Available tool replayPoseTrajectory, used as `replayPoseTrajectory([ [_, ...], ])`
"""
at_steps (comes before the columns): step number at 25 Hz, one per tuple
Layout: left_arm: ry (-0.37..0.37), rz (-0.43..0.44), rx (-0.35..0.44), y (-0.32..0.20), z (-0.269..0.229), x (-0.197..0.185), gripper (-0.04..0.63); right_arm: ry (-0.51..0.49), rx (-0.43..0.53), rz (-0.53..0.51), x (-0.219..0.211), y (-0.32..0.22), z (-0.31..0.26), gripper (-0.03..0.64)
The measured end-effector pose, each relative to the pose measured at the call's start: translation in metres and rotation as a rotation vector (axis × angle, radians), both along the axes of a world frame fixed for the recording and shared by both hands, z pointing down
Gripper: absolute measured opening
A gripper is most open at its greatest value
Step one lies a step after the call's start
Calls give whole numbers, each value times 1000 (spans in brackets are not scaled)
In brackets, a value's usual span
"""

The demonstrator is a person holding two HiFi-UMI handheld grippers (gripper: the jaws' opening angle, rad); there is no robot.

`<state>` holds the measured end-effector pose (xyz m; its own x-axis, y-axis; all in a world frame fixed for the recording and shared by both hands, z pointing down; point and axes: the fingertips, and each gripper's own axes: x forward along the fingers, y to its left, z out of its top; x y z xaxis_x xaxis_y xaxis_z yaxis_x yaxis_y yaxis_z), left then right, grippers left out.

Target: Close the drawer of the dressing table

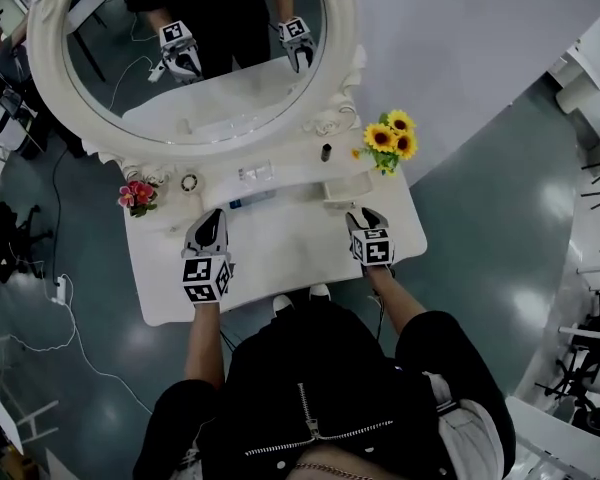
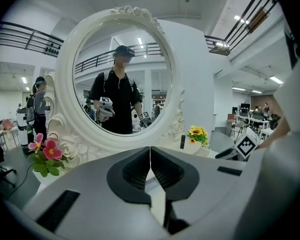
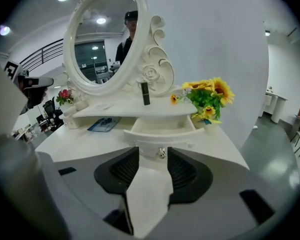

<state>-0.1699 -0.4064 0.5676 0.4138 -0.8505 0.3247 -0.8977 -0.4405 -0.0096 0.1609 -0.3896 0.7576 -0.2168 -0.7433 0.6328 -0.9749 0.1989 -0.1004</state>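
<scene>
On the right side of the white dressing table (image 1: pixel 280 258), a small drawer (image 1: pixel 346 190) stands pulled out. In the right gripper view the drawer (image 3: pixel 162 128) is just ahead, its round metal knob (image 3: pixel 161 154) level with the tips of my jaws. My right gripper (image 3: pixel 153 152) is open, and the knob lies in the gap without being pinched. From the head view, the right gripper (image 1: pixel 364 218) sits right in front of the drawer. My left gripper (image 1: pixel 209 228) hovers over the tabletop to the left. Its jaws (image 2: pixel 150 150) are shut on nothing.
A big oval mirror (image 1: pixel 195 48) rises at the back of the table. Sunflowers (image 1: pixel 389 140) stand beside the drawer on the right, pink flowers (image 1: pixel 138 196) at the left. A black lipstick (image 1: pixel 326 152) stands on the shelf, and a blue card (image 1: pixel 250 201) lies under it.
</scene>
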Motion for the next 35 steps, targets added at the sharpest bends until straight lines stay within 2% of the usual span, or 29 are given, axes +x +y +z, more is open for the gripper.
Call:
replayPoseTrajectory([
  [10, -11, -84, -24, 2, 8, -25, 21, 64, -134, -25, 10, -28, 45, 160],
  [17, -9, -127, -35, 4, 11, -37, 21, 88, -163, -24, 11, -35, 49, 109],
  [35, -12, -157, -49, 10, 16, -45, 21, 90, -156, -15, 9, -65, 30, 104],
])
